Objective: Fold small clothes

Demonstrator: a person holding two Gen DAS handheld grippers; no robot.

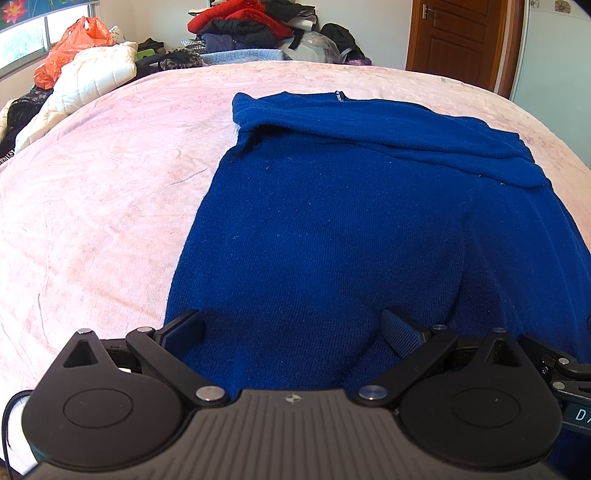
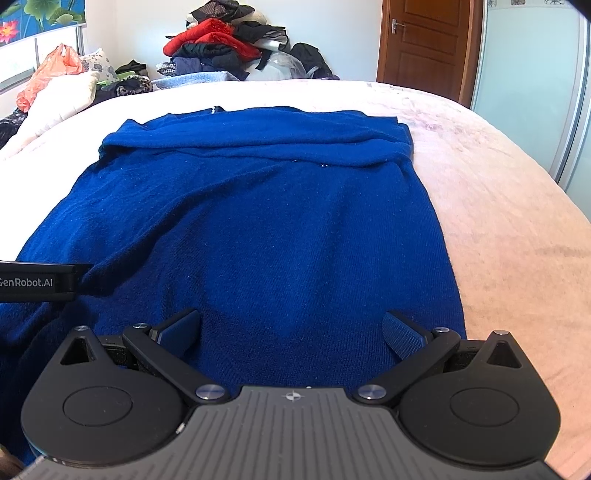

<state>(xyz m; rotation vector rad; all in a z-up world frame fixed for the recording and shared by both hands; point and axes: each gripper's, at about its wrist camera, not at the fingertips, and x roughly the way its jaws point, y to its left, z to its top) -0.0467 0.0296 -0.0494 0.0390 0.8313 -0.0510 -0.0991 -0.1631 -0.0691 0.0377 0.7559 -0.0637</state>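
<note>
Garment (image 1: 332, 229), blue knit, left wrist view: lies flat on the pink bedcover (image 1: 110, 177), its near hem under the left gripper (image 1: 293, 334), its far end toward the clothes pile (image 1: 251, 26) at the wall. Long axis runs from the gripper away to that pile; neck end, with a small zip, points at the pile. A sleeve is laid crosswise over the far end. Jaws wide apart, nothing between them, poised over the near hem.

Right wrist view: same garment (image 2: 266, 221), same axis, centred ahead of the right gripper (image 2: 291, 330). Jaws spread, empty, over the hem. Left gripper's body enters at the left edge, beside the garment's left flank, where the cloth is rumpled.

Risks, as judged: a pinch may catch the bedcover with the knit; uneven lift by the two claws would skew the fold; the crossed sleeve may slip loose; the rumpled left side could fold in a crease.
</note>
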